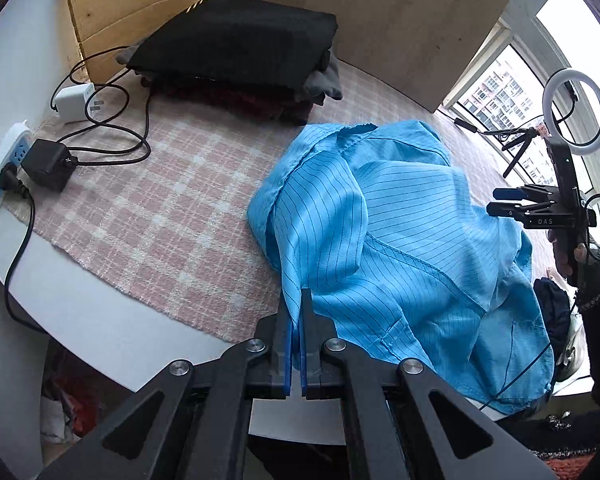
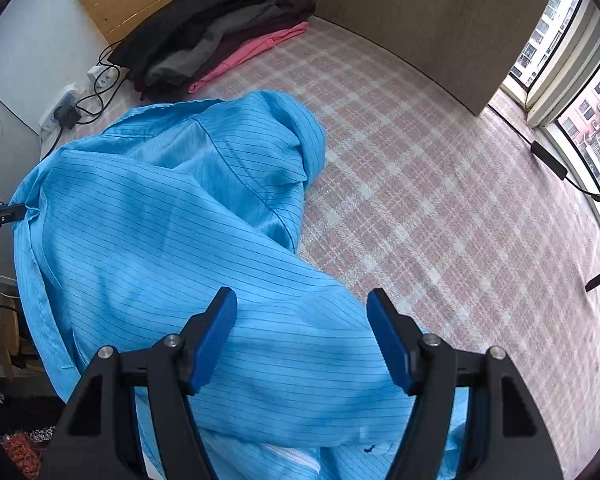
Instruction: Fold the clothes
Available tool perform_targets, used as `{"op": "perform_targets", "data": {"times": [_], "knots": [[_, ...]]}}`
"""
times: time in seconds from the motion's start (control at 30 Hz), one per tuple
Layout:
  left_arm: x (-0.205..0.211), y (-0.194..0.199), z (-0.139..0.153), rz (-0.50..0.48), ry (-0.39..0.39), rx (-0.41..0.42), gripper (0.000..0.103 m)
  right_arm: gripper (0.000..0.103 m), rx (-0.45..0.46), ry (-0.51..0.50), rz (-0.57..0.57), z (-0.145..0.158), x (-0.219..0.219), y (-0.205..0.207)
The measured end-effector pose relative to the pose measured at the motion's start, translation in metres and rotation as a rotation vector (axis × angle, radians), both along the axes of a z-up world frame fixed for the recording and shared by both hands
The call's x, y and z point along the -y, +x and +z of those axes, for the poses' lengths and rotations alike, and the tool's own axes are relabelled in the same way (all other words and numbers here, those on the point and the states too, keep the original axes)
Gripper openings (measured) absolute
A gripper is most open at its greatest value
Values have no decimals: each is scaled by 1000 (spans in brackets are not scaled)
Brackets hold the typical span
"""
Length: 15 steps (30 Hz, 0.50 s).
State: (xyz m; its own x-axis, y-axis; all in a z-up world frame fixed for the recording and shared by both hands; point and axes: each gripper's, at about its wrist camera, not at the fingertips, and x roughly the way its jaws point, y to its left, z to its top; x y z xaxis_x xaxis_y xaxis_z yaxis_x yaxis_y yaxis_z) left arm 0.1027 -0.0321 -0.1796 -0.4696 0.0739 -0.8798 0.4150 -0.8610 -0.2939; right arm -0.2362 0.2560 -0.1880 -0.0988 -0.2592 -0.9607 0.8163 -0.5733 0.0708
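Observation:
A light blue pinstriped garment (image 1: 400, 240) lies crumpled on the pink plaid cloth (image 1: 160, 200). My left gripper (image 1: 296, 296) is shut on a fold at the garment's near left edge, and the fabric runs up between its blue pads. The right wrist view shows the same garment (image 2: 160, 240) with the left gripper (image 2: 18, 212) pinching its far left edge. My right gripper (image 2: 302, 300) stands open just above the garment's near part, with cloth below the gap and neither pad pressing on it. In the left wrist view the right gripper (image 1: 494, 202) hovers at the garment's right side, held by a hand.
A stack of folded dark clothes (image 1: 236, 40) sits at the back by a wooden board (image 1: 380, 20). A power strip (image 1: 4, 168), chargers and cables lie at the left edge. A ring light (image 1: 576, 112) on a tripod stands at the right by the window.

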Motion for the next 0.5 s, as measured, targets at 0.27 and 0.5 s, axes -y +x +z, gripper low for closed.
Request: {"op": "perform_targets", "data": {"times": [0.27, 0.5], "knots": [[51, 12, 15, 131, -78, -9, 2, 38, 310, -21, 121, -28, 2, 48], [85, 10, -1, 155, -147, 80, 2, 54, 170, -47, 340, 39, 31, 107]]}}
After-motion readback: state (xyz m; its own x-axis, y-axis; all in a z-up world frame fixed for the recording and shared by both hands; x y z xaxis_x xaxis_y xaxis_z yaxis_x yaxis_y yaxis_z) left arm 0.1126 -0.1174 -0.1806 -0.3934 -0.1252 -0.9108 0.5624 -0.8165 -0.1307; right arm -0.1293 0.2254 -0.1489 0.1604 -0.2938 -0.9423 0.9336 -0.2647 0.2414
